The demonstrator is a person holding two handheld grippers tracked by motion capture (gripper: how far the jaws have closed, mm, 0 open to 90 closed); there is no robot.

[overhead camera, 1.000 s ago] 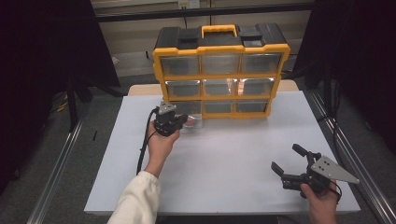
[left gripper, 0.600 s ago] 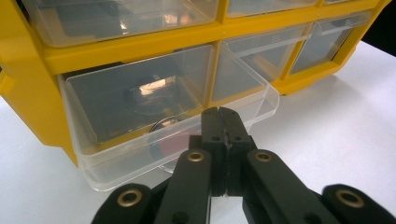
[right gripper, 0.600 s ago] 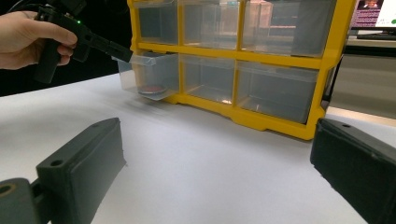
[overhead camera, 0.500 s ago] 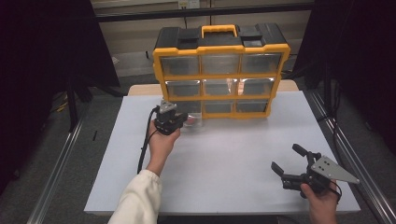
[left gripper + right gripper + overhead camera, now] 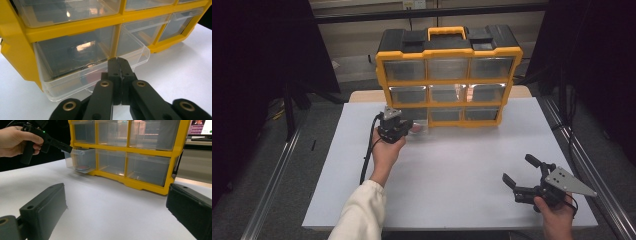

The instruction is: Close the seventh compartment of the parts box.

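No change is observed across the interval. The left gripper [image 5: 404, 127] remains clamped on the front lip of the drawer [image 5: 82, 72]. The right gripper [image 5: 523, 175] has kept its position, jaws apart.

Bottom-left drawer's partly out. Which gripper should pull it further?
Left. The left gripper is already shut on the drawer front lip; the right gripper sits open, far off near the table's front edge.

Organizer [image 5: 447, 75]: yellow frame, black top w/ yellow handle. Drawers clear; bottom-left drawer [image 5: 82, 72] clear too, w/ reddish round item [image 5: 83, 167] inside. Left gripper [image 5: 117, 68]: black jaws, brass-coloured rivets; black body, grey plate on top, black cable. Right gripper [image 5: 524, 175]: black, grey three-cornered plate. Table [image 5: 452, 180]: plain white. Sleeve [image 5: 359, 212]: cream. Surroundings dark, floor grey.
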